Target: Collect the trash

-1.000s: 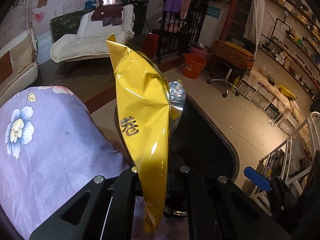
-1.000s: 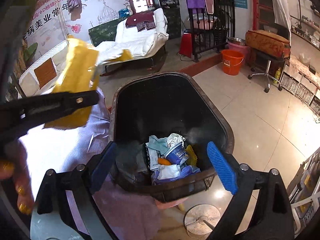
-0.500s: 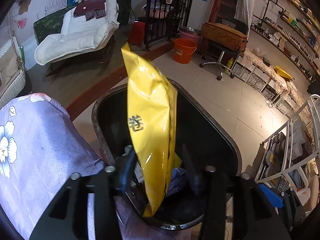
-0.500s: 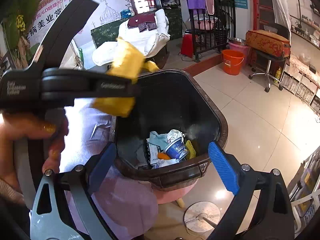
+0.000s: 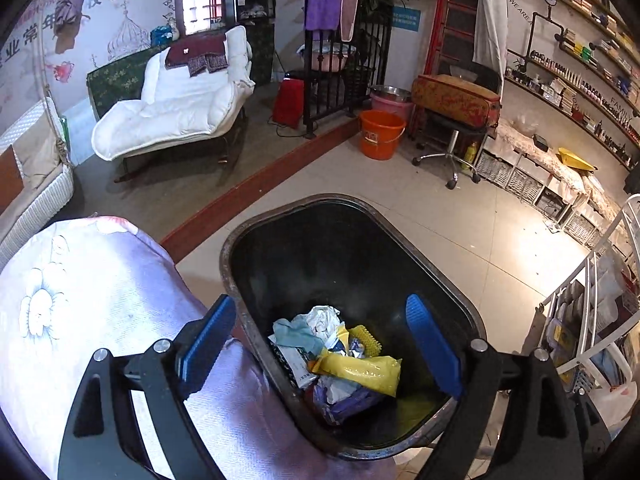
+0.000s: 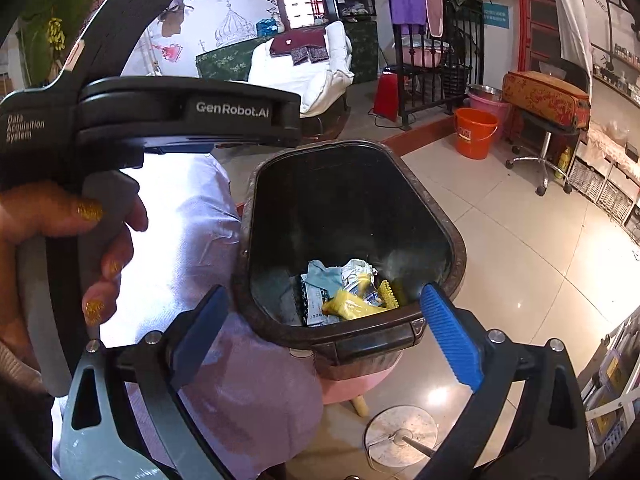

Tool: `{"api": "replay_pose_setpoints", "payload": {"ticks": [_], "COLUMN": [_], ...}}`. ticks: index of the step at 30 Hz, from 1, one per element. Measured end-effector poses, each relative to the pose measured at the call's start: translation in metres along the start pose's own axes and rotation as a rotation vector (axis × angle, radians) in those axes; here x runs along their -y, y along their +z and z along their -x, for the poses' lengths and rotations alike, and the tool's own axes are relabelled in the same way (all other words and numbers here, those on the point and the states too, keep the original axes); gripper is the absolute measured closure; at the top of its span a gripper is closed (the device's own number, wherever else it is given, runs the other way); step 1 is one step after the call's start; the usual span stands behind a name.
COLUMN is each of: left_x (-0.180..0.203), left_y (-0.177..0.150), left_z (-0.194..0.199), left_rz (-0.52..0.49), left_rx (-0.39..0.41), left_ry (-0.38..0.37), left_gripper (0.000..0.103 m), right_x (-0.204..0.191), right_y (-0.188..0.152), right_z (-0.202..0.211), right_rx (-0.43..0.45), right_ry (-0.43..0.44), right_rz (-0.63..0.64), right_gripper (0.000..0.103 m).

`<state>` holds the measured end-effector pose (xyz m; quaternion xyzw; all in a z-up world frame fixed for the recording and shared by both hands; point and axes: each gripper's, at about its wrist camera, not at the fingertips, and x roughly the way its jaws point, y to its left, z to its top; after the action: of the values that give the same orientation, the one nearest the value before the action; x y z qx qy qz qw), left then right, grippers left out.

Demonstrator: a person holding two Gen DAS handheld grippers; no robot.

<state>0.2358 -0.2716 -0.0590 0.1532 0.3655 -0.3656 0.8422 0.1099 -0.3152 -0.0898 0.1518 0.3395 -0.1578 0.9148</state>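
Two lines, "GenRobot.AI" and "Data Acquisition System", mark the left gripper [image 5: 326, 346], its jaws just spread, empty, above a black bin [image 5: 440, 276] on pale floor tiles [image 5: 460, 232]; right gripper [image 6: 324, 336] likewise apart.

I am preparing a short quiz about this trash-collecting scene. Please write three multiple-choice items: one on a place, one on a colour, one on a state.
1. Where does the crumpled yellow foil snack bag lie?
A. on the purple flowered cloth
B. inside the dark oval plastic trash bin
C. on the tiled floor

2. What colour is the plastic bucket on the floor behind?
A. orange
B. green
C. black

3. How does the left gripper stand?
A. shut on the bag
B. shut and empty
C. open and empty

Answers: 1 B, the bag rests on top of the other trash in the bin. 2 A, it is plainly orange. 3 C, its jaws have just been opening; the blue pads stand wide apart with nothing between them.
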Motion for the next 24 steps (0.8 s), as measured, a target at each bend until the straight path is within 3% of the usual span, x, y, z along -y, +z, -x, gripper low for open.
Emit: {"api": "replay_pose_setpoints", "payload": {"ticks": [7,14,17,21,24], "left_x": [-0.021,-0.041,-0.047,-0.060,-0.068], "left_y": [-0.020,-0.089,-0.116,-0.152,-0.175], "left_z": [0.031,0.111,0.143,0.189,0.222], "left_rz": [0.076,0.158,0.215,0.386,0.507], "left_rx": [0.074,0.229,0.254,0.309,0.373], "left_ry": [0.065,0.352,0.468,0.624,0.657], "left_gripper": [0.010,0.005,0.005,0.005,0.005], "right_x": [-0.005,-0.013,-0.027,-0.049,-0.064], "right_y": [-0.001,-0.003,-0.004,-0.008,-0.012], "right_z": [0.008,0.036,0.047,0.067,0.082], "right_rx": [0.039,0.194,0.227,0.274,0.297], "right_ry": [0.002,0.058,0.123,0.180,0.246], "right_rz": [0.025,0.076,0.113,0.179,0.221], "right_gripper": [0.006,0.005,0.005,0.005,0.005]}}
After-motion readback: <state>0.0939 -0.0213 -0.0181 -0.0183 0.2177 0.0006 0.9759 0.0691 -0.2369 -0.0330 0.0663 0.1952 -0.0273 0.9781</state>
